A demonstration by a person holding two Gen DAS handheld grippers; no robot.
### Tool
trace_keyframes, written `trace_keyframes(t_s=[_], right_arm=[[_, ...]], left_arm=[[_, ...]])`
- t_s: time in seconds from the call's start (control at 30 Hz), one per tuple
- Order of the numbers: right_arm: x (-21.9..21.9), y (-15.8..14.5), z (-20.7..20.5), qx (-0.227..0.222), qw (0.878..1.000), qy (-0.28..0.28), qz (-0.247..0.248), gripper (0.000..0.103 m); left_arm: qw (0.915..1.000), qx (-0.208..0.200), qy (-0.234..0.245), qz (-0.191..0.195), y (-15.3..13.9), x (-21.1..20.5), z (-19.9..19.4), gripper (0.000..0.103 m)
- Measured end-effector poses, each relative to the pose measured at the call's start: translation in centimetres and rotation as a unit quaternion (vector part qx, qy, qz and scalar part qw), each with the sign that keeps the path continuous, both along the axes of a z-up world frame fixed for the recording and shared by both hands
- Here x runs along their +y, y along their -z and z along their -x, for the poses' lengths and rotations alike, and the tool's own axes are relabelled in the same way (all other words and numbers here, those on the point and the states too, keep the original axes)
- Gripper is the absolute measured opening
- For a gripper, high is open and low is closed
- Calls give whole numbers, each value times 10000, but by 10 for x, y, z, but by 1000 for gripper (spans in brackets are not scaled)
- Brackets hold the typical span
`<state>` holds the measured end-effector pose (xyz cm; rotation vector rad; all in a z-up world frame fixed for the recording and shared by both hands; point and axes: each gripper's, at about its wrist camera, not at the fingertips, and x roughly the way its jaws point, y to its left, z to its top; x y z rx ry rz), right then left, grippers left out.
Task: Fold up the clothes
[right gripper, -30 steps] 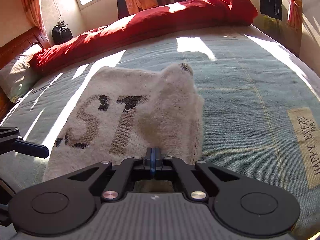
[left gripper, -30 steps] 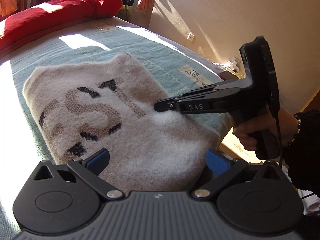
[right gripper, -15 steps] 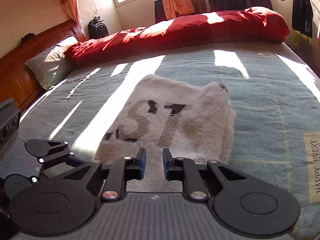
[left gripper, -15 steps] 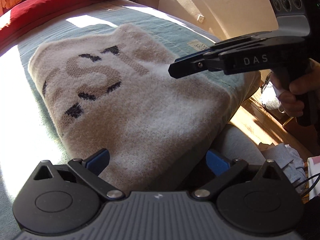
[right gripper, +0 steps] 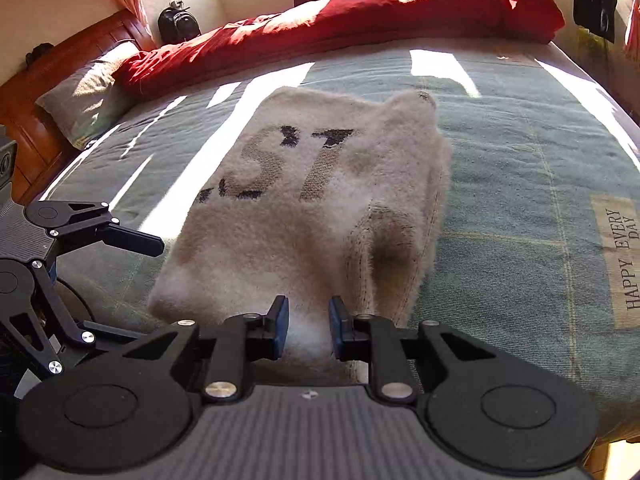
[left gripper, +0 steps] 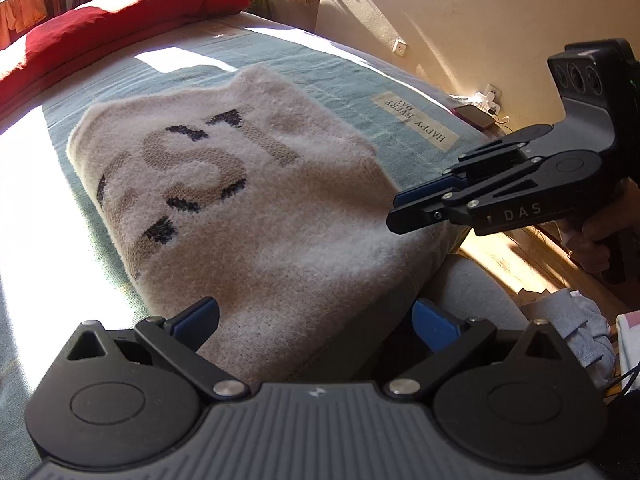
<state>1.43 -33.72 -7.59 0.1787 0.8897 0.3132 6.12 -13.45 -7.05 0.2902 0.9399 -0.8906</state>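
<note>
A fluffy cream sweater [left gripper: 260,208] with dark and tan letters lies folded on the blue-green bedspread [left gripper: 320,72], its near end at the bed's edge. My left gripper [left gripper: 316,320] is open wide, low over that near end, with the knit showing between its blue pads. My right gripper [left gripper: 396,212] hovers at the sweater's right side, its jaws a little apart. In the right wrist view the right gripper [right gripper: 308,322] stands open just above the sweater [right gripper: 320,208], beside a raised fold of cloth [right gripper: 384,248]. One of the left gripper's fingers [right gripper: 136,240] shows at the left.
A red duvet [right gripper: 360,12] lies along the far side of the bed, with a pillow [right gripper: 84,100] and wooden headboard [right gripper: 48,64] at the left. A "HAPPY EVERY DAY" patch [right gripper: 616,256] is on the bedspread. Grey clothes [left gripper: 576,332] lie on the floor past the bed edge.
My right gripper, shut on the sweater's folded part a second ago, has opened and let it drop, then drawn back toward the near edge. The left gripper stayed open.
</note>
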Motion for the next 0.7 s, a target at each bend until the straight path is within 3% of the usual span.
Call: trace_keyframes(t_s=[0.17,0.3,0.37,0.53,0.7], right_arm=[[-8,7,5,64,9997,210,-125,26],[-10,7,8,63,9993,334,-181,26],[-11,8,8,68,9991,359,-192,26],[-11,5,9,48,9992,354,-204,26],[-17,-21,-2,-369,9981,400,-290,31]], left_arm=[[9983,-2,524,257,4,-26,12,102],[9963,142,818,214,17,-41,11,102],[9968,241,760,-58,27,-45,7,102],[9978,78,664,-27,9,-32,-6,102],[9984,-85,567,4,-9,-20,-19,102]])
